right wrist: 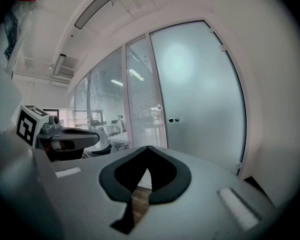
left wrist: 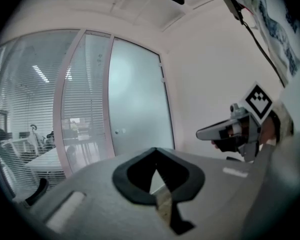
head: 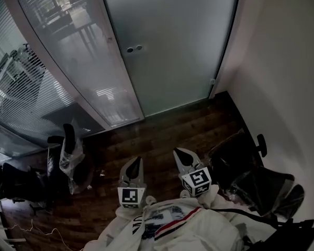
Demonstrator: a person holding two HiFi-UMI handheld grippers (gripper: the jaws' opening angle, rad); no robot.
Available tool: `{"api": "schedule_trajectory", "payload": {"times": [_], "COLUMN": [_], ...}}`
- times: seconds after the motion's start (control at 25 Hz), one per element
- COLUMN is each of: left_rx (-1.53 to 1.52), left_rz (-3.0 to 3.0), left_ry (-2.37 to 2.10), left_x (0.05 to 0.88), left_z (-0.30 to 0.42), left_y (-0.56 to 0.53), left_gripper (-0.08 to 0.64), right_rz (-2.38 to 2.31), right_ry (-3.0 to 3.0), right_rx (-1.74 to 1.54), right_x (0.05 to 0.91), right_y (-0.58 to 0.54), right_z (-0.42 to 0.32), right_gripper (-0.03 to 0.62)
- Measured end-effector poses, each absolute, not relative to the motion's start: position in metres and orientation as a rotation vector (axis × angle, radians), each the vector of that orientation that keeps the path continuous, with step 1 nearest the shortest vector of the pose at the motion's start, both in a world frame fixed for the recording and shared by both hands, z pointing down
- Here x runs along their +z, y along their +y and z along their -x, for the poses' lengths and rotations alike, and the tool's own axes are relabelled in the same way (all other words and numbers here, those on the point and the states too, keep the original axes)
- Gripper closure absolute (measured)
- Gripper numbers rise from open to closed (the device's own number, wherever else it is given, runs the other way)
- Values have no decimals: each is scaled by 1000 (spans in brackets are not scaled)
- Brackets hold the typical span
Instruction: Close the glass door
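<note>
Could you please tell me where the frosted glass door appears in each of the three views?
Head view: frosted glass door, top centre.
Left gripper view: the door, centre.
Right gripper view: the door, right of centre.
Shared landmark: pair of small round fittings near its left edge.

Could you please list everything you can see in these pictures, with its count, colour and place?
glass door: one, frosted pale grey, looks shut, straight ahead
door fittings: two, small, round, silver, near the door's left edge
glass partition: one, clear, white blinds behind, left of the door
floor: dark brown wood
wall: white, at right
office chair: one, black, lower right
second chair: one, black, clear plastic on it, lower left
left gripper: grey, black jaws together, empty
right gripper: same, beside it
person's top: white, red and blue stripe, bottom edge
</note>
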State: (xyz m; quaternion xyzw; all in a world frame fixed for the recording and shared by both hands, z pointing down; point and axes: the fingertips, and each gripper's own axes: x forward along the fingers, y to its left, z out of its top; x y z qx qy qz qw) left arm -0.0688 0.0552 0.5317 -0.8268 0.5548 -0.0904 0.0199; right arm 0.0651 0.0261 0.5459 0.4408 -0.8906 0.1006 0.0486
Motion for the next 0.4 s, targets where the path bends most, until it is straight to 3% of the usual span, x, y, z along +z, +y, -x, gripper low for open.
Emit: {"api": "schedule_trajectory", "payload": {"times": [0.4], "left_rx": [-270], "left_rz": [2545], "left_ry": [1726], "left_x": [530], "left_z": [69], "left_y": [50], "left_gripper": [565], "right_rz": [-1318], "right_ry": [-2750], "right_rx": [278], "right_x": [540], "right_y": [21], "right_z": [-60], "right_gripper": [589]}}
